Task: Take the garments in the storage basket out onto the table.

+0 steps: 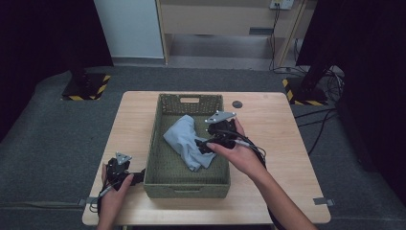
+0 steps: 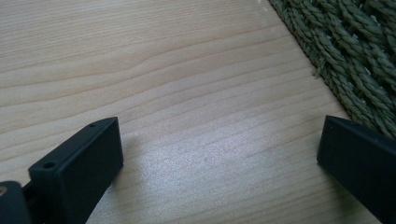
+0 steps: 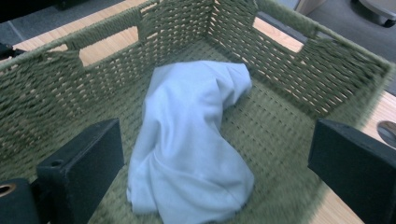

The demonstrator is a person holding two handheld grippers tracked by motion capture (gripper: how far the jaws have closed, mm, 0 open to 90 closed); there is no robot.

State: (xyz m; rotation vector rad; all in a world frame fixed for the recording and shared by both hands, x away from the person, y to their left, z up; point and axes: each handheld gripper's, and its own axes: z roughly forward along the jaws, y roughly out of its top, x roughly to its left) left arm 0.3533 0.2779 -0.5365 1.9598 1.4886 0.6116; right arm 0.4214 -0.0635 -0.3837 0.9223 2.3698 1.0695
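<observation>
A light blue cloth (image 1: 186, 141) lies crumpled inside a green woven basket (image 1: 154, 143) in the middle of the wooden table. In the right gripper view the cloth (image 3: 191, 140) rests on the basket floor (image 3: 275, 140), loose between and beyond the wide-apart jaws. My right gripper (image 1: 203, 143) hangs open over the basket's right side, just above the cloth. My left gripper (image 1: 139, 177) rests low on the table by the basket's near left corner, open, with bare wood (image 2: 205, 130) between its jaws and the basket wall (image 2: 355, 56) to its right.
A small dark round disc (image 1: 237, 104) lies on the table (image 1: 268, 191) behind the basket's right corner. The basket has cut-out handles in its end walls (image 3: 107, 46). Dark carpet and stand bases surround the table.
</observation>
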